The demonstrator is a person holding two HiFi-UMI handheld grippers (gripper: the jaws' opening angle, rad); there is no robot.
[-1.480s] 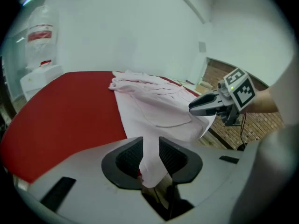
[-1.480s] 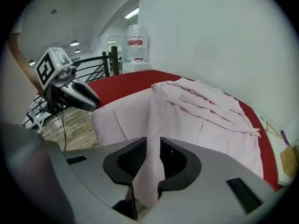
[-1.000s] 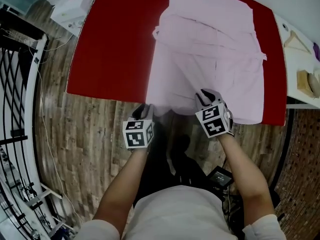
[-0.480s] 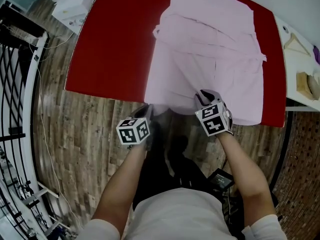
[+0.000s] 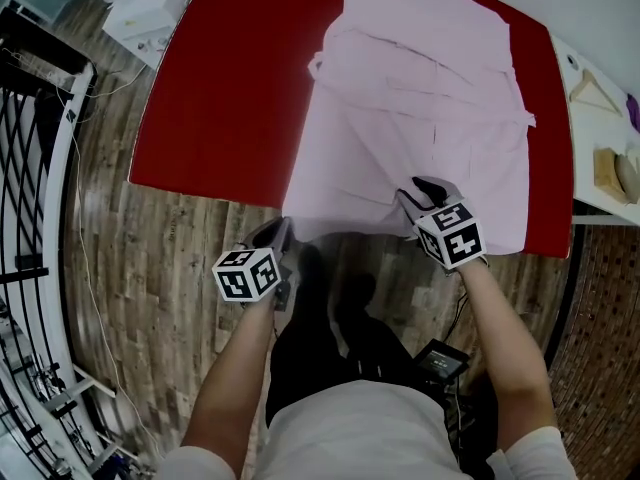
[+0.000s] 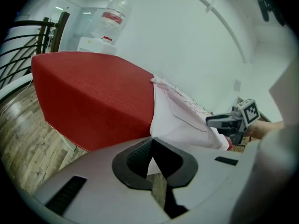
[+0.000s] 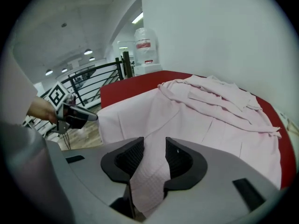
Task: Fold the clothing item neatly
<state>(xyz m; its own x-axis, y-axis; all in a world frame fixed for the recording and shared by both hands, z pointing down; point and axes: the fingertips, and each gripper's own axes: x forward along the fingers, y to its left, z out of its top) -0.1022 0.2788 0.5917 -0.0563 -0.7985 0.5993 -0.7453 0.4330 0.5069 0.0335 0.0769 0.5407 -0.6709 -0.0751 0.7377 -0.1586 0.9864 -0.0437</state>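
Observation:
A pale pink garment [image 5: 420,88] lies spread on the red table [image 5: 230,98], and its hem hangs over the near edge. My left gripper [image 5: 280,236] is just off the table's near edge, shut on the hem's left corner; a sliver of cloth shows between the pads [image 6: 152,157]. My right gripper [image 5: 420,190] sits at the hem further right. Its jaws have just been opening, and a fold of the garment [image 7: 210,111] runs loosely through the gap [image 7: 154,155]. Each gripper shows in the other's view: the right gripper [image 6: 229,122] and the left gripper [image 7: 77,115].
A black railing [image 5: 40,148] runs along the left over the wooden floor. A white box [image 5: 150,8] stands beyond the table's far left corner, near a water bottle [image 6: 112,17]. A wooden hanger [image 5: 592,83] lies on a white surface at the right. A black device [image 5: 440,356] is on the floor.
My left gripper has drawn back down and to the left from the table edge and rolled, and the hem's left corner has followed it. The right gripper has barely shifted.

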